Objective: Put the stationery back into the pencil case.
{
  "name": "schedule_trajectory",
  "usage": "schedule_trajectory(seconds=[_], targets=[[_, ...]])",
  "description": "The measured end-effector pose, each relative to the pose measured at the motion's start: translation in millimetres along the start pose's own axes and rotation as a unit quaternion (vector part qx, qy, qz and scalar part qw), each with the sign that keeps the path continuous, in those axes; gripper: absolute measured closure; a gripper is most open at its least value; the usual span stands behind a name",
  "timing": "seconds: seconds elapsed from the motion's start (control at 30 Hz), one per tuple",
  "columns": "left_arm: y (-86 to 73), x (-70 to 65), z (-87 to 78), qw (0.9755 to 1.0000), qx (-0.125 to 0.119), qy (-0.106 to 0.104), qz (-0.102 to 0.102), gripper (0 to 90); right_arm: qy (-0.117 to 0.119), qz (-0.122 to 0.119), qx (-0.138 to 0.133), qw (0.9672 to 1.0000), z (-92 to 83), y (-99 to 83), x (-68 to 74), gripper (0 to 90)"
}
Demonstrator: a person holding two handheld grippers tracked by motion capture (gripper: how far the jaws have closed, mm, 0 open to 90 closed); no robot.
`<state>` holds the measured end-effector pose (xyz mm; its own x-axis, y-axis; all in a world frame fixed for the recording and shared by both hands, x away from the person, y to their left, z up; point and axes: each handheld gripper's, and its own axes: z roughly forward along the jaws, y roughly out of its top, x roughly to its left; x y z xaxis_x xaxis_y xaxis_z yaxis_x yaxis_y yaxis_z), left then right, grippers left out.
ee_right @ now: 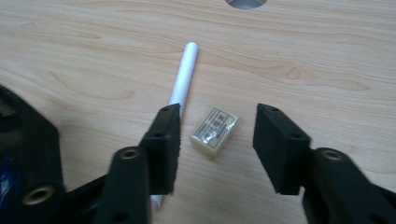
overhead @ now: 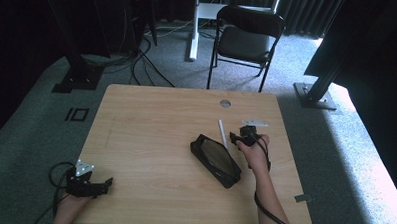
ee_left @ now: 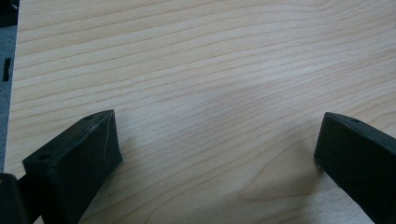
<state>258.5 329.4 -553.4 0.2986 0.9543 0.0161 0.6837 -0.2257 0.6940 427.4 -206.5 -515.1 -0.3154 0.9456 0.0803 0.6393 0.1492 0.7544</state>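
The right tongs (ee_right: pixel 215 140) are standing half open astride a small cream rectangular eraser in a printed wrapper (ee_right: pixel 214 130), the pads not yet pressing on it. The eraser is lying flat on the pale wooden table (overhead: pixel 150 140), just beside a white plastic pen (ee_right: pixel 182 79) and near an open black fabric pencil case (overhead: pixel 216 160). By my reading the grasp is only beginning; lifting and stowing both items is remaining. The left-hand jaw is crowding the pen, so closing risks nudging it. The left tongs (ee_left: pixel 217 158) are resting wide and empty by the near left corner. Open table is lying all around; the far edge is well apart.
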Motion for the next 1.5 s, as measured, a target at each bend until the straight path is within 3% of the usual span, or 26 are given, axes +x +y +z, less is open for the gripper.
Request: schedule_trajectory(seconds=[0.13,0.53,0.8,1.13,1.5], targets=[[0.0,0.0,0.0,1.0,0.0,0.0,0.0,0.5,-0.008,-0.003,0.006,0.9999,7.4,0.9,1.2,48.6],[0.0,0.0,0.0,1.0,0.0,0.0,0.0,0.5,-0.015,0.034,0.027,0.9989,27.0,2.3,-1.8,51.9],[0.0,0.0,0.0,1.0,0.0,0.0,0.0,0.5,-0.02,0.034,0.035,0.9986,34.5,1.8,1.5,55.8],[0.0,0.0,0.0,1.0,0.0,0.0,0.0,0.5,-0.028,0.026,0.043,0.9983,37.6,-2.3,2.2,66.6],[0.0,0.0,0.0,1.0,0.0,0.0,0.0,0.5,-0.026,0.031,0.049,0.9979,31.5,-2.9,-4.5,68.4]])
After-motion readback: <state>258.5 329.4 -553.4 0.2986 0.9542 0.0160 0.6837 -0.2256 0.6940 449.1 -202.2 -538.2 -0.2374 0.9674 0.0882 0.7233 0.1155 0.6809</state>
